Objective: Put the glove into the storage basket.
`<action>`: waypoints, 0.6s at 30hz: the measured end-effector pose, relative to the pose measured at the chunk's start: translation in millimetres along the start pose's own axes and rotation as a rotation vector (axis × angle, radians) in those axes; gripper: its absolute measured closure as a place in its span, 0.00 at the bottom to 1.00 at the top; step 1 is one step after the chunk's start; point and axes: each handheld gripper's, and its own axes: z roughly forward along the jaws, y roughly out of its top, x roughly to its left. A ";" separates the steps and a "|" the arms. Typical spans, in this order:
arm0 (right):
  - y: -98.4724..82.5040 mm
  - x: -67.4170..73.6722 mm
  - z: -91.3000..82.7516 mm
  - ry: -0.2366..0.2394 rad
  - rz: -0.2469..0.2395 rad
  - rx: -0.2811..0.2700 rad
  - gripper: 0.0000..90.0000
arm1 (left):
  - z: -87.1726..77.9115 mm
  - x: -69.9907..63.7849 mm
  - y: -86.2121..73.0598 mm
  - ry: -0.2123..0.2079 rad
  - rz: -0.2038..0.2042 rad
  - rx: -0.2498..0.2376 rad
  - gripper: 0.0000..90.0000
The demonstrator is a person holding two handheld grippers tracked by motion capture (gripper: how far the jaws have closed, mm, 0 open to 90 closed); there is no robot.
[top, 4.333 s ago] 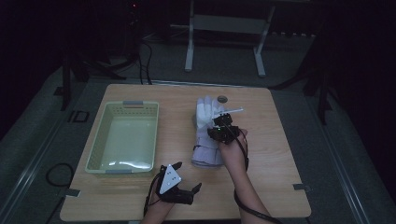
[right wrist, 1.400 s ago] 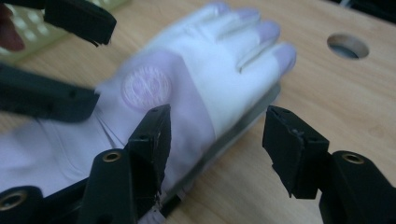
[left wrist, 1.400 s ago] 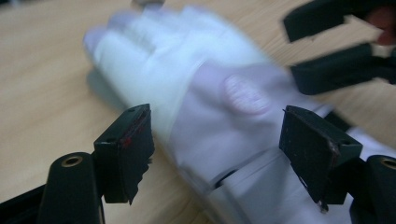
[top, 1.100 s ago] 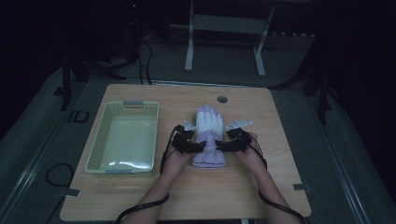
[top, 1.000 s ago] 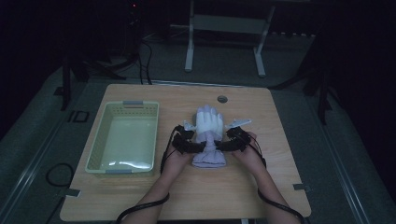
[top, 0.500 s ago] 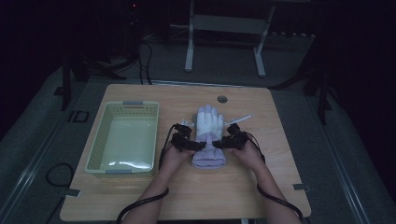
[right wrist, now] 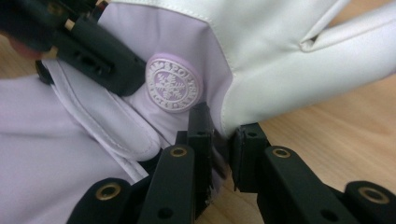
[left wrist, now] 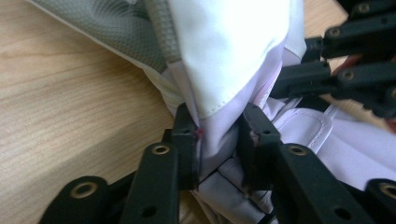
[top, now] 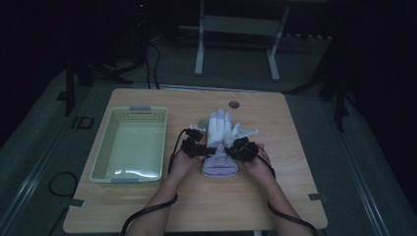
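A white and lilac ski glove [top: 220, 140] lies in the middle of the table, fingers pointing away from me. My left gripper [top: 210, 150] is at its left side near the wrist, and in the left gripper view its jaws, which have just been closing, pinch a fold of lilac fabric [left wrist: 218, 140]. My right gripper [top: 231, 150] is at the glove's right side. Its jaws have also just closed, and they are shut on the glove's edge [right wrist: 223, 140] beside a round snowflake badge [right wrist: 172, 85]. Grey mesh fabric [left wrist: 121, 28] shows beneath the glove.
A pale green plastic basket [top: 103, 167] stands on the left half of the wooden table [top: 295, 162]. A small dark round cap [top: 234, 104] sits near the far edge. Cables trail from both grippers toward the near edge. A metal stand [top: 236, 24] is on the floor beyond.
The left gripper came up from the table's front edge to the glove. Over the last second both grippers drew in at the glove's wrist and their jaws closed on its fabric.
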 end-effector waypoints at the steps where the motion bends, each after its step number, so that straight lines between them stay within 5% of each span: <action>1: -0.4 2.2 -1.0 -0.013 -0.006 -0.008 0.90 | -0.6 0.5 -0.4 -0.007 -0.003 -0.003 0.81; 5: 1.0 6.2 -5.2 -0.038 -0.029 -0.013 0.90 | -3.6 0.1 -0.8 -0.028 0.005 -0.013 0.83; 14: -2.5 8.0 -28.2 0.033 -0.072 -0.091 0.91 | -24.3 -6.9 2.3 -0.111 0.077 0.016 0.85; 18: -0.7 12.8 -39.6 0.058 -0.086 -0.106 0.91 | -34.3 -13.0 4.5 -0.110 0.117 0.035 0.86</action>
